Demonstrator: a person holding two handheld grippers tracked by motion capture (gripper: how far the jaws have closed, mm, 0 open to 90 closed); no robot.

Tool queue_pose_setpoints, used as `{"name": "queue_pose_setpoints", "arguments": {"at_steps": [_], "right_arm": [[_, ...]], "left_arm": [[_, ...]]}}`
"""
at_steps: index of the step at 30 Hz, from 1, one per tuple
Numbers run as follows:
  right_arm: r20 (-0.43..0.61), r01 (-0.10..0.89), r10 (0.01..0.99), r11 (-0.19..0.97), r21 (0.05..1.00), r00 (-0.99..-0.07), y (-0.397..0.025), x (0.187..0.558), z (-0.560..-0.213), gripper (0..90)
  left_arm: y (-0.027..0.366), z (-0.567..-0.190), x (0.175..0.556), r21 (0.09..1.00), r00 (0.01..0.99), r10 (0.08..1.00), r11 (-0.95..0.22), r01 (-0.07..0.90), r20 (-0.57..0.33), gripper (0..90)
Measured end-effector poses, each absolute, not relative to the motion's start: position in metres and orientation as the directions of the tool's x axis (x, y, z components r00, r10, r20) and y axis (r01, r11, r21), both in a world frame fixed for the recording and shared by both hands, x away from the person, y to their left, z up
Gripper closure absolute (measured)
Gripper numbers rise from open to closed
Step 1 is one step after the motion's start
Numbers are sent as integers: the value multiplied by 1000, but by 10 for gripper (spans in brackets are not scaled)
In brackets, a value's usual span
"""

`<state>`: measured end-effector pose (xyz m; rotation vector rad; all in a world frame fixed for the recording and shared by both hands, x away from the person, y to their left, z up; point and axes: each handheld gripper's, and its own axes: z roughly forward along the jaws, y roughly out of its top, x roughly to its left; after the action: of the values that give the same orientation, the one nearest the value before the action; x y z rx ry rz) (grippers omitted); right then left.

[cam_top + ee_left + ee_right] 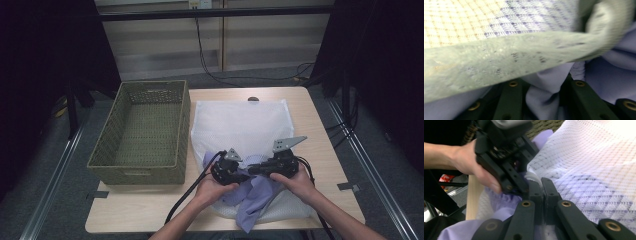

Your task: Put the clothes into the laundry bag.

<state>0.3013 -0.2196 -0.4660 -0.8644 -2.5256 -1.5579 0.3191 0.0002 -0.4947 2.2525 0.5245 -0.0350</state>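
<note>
Near the front edge of the counter point(320, 150), your two hand-held grippers meet over a white mesh bag point(240, 125) with a lilac cloth point(252, 202) spilling from its near end. Your right hand-held gripper point(539, 182) is pressed together on the bag's white rim point(534, 177). Your left hand-held gripper point(520, 191) sits just beside it, its jaws around a fold of the cloth point(544, 92); you cannot tell whether it is clamped. A green basket point(102, 155) stands left of the bag.
</note>
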Motion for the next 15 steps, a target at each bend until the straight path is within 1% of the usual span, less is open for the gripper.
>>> {"name": "queue_pose_setpoints", "arguments": {"at_steps": [4,5,7,10,11,12,13,15], "right_arm": [[324,489,439,343,802,-838,-220,303,-470,882],[320,486,438,348,802,-840,-220,304,-471,882],[322,490,444,343,801,-837,-221,304,-470,881],[321,489,449,333,806,-834,-224,305,-469,881],[322,492,454,328,807,-831,-225,305,-468,881],[322,491,455,325,808,-830,-225,305,-468,881],[319,489,457,323,810,-830,-226,305,-467,881],[322,492,459,317,811,-828,-226,306,-466,880]], "left_arm": [[6,-488,315,708,921,343,-603,367,-186,633],[7,-486,313,708,922,340,-605,365,-186,633],[17,-476,305,718,921,339,-591,367,-192,545],[26,-468,301,725,916,355,-580,373,-187,448],[39,-460,296,738,915,368,-569,364,-168,440],[39,-460,296,738,915,368,-569,364,-168,439],[55,-457,290,747,911,374,-553,369,-173,431],[63,-457,286,746,912,372,-557,366,-170,427]]}}
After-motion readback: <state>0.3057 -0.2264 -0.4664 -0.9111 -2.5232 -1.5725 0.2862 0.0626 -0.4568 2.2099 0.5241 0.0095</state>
